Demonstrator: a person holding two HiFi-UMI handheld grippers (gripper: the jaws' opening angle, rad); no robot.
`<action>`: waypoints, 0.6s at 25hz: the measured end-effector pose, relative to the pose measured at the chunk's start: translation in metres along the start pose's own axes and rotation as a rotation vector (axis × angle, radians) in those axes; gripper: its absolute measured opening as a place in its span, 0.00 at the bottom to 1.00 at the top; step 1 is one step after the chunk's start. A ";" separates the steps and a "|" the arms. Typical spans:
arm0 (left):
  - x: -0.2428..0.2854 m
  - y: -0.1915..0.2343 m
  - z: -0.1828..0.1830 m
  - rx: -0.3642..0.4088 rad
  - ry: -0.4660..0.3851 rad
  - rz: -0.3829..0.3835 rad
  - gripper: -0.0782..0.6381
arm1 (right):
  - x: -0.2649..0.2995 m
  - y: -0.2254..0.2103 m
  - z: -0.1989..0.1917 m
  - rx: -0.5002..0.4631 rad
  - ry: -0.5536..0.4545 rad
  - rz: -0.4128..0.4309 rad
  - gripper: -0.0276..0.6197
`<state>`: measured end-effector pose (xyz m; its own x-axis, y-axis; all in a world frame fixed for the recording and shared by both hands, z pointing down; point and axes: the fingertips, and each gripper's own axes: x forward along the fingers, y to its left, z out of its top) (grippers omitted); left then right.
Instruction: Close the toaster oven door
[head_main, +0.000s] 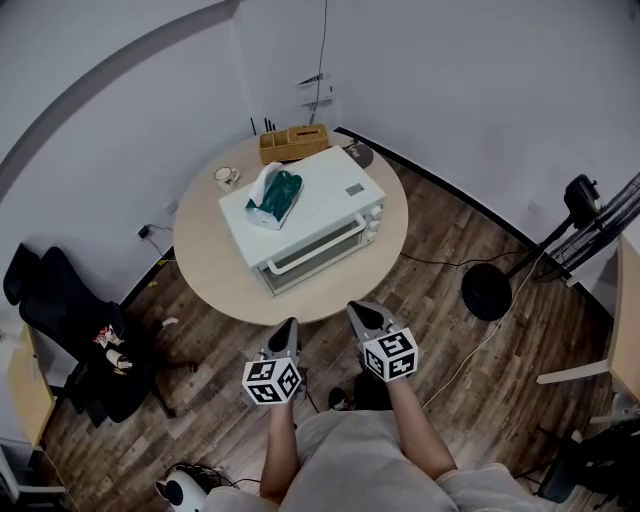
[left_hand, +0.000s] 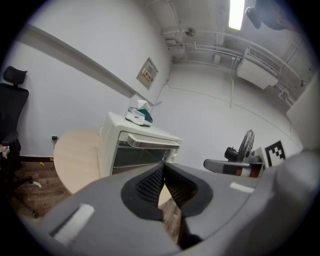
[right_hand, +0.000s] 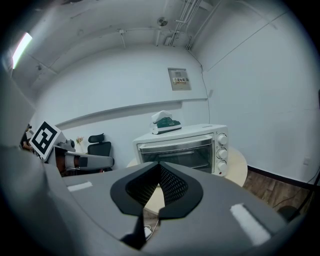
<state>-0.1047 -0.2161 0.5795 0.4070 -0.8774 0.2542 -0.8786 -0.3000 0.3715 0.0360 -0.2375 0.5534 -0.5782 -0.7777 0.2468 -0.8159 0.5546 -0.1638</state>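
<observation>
We hover the left gripper (head_main: 289, 326) and right gripper (head_main: 357, 311) just off the round tabletop's (head_main: 205, 262) near edge, fingers pressed together, holding nothing. The toaster oven (head_main: 300, 205) sits mid-tabletop, door shut, set back from that edge.

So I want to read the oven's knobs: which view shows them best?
Right gripper view: all three knobs face the camera. Head view shows them tiny, from above; left gripper view barely catches them.
</observation>
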 end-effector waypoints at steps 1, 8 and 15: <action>0.000 0.000 0.000 0.002 0.000 -0.001 0.19 | 0.000 0.000 0.000 0.003 0.001 -0.001 0.04; 0.003 -0.005 0.002 0.019 -0.003 -0.012 0.19 | -0.003 -0.006 -0.001 0.013 0.005 -0.005 0.04; 0.006 -0.009 0.004 0.019 -0.010 -0.021 0.19 | -0.004 -0.005 -0.002 0.002 0.019 -0.001 0.04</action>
<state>-0.0957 -0.2201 0.5740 0.4232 -0.8745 0.2371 -0.8744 -0.3256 0.3598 0.0423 -0.2368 0.5553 -0.5773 -0.7724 0.2646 -0.8163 0.5534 -0.1655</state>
